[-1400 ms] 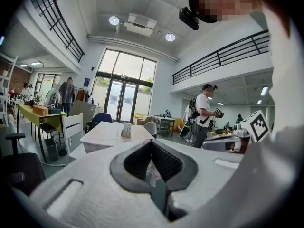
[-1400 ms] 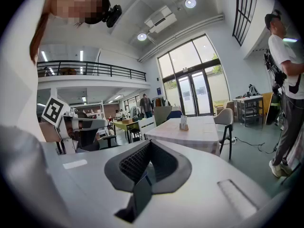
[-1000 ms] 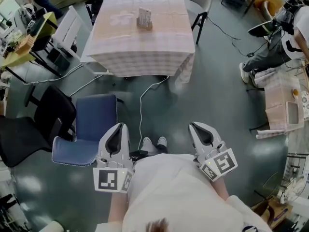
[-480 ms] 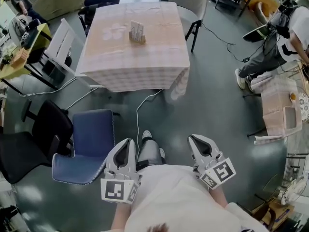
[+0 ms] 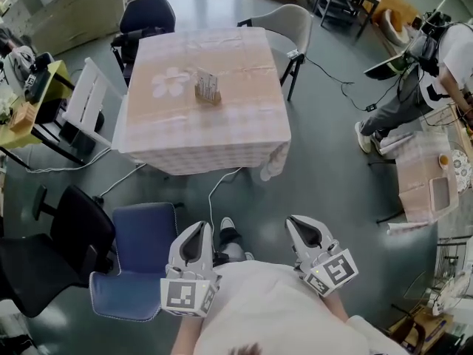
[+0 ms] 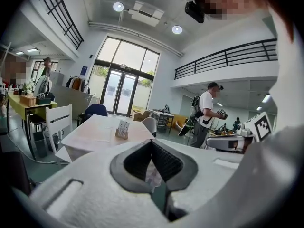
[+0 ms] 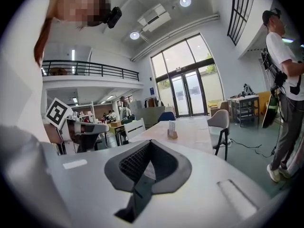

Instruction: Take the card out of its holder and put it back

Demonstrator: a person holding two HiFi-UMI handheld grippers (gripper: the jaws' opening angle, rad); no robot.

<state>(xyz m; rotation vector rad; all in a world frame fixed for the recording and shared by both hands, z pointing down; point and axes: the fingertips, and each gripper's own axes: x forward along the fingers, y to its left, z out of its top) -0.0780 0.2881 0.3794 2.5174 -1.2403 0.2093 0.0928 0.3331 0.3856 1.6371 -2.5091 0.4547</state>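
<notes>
A card stands upright in a small wooden holder [image 5: 208,87] near the middle of a table [image 5: 222,132] covered with a pale checked cloth. It also shows far ahead as the holder [image 6: 123,129] in the left gripper view and the holder [image 7: 172,129] in the right gripper view. My left gripper [image 5: 199,228] and right gripper [image 5: 298,222] hang close to the person's body above the floor, well short of the table. Both point toward it with jaws closed together, and neither holds anything. The left gripper [image 6: 152,142] and right gripper [image 7: 151,144] show tips meeting.
A blue chair [image 5: 137,261] and a black chair [image 5: 52,242] stand at the near left. A white chair [image 5: 85,102], a dark blue chair [image 5: 144,13] and a beige chair [image 5: 292,24] ring the table. A cable [image 5: 214,191] crosses the floor. A person [image 5: 436,50] stands at the right.
The table and holder have slid down the head view, nearer to me, as the person walks toward them. Both grippers travel forward with the body and stay closed.
</notes>
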